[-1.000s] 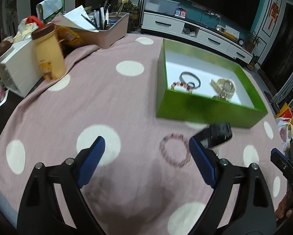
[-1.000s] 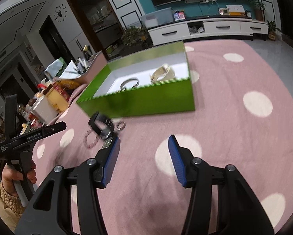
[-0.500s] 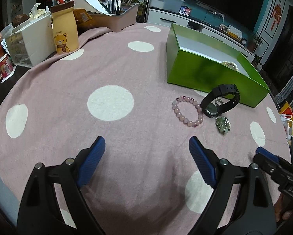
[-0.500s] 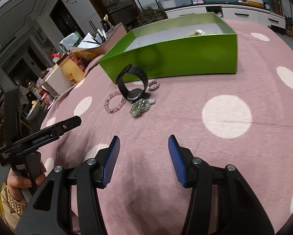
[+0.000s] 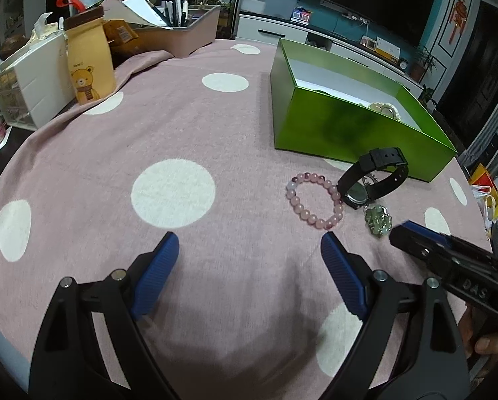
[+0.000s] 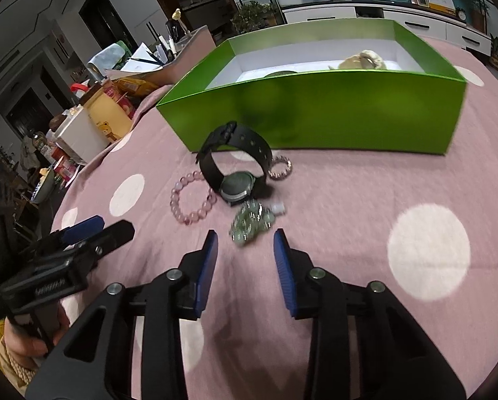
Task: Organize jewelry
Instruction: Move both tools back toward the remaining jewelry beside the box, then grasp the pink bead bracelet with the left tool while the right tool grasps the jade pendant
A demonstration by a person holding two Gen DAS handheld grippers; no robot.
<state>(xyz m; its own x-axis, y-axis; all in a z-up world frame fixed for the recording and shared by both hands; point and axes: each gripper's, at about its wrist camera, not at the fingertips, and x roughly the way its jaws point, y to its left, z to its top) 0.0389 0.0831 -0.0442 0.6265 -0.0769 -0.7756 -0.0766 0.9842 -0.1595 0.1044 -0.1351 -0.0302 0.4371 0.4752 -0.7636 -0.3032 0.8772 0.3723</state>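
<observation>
Right gripper (image 6: 245, 253) jaws have just been narrowing, still apart and empty, lined up just short of the green beaded jade pendant (image 6: 251, 222) at centre frame; likely next pick for the green cardboard box (image 6: 315, 113) behind. Left gripper (image 5: 249, 263) wide apart, empty.

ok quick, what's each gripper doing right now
Left gripper: wide open, holding nothing.
Right gripper: open, jaws have just been closing, nothing between them; green pendant just ahead.

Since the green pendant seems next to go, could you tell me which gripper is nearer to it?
Right. The right gripper sits just short of the pendant, jaws closing, nothing between; the left gripper is farther off, open.
</observation>
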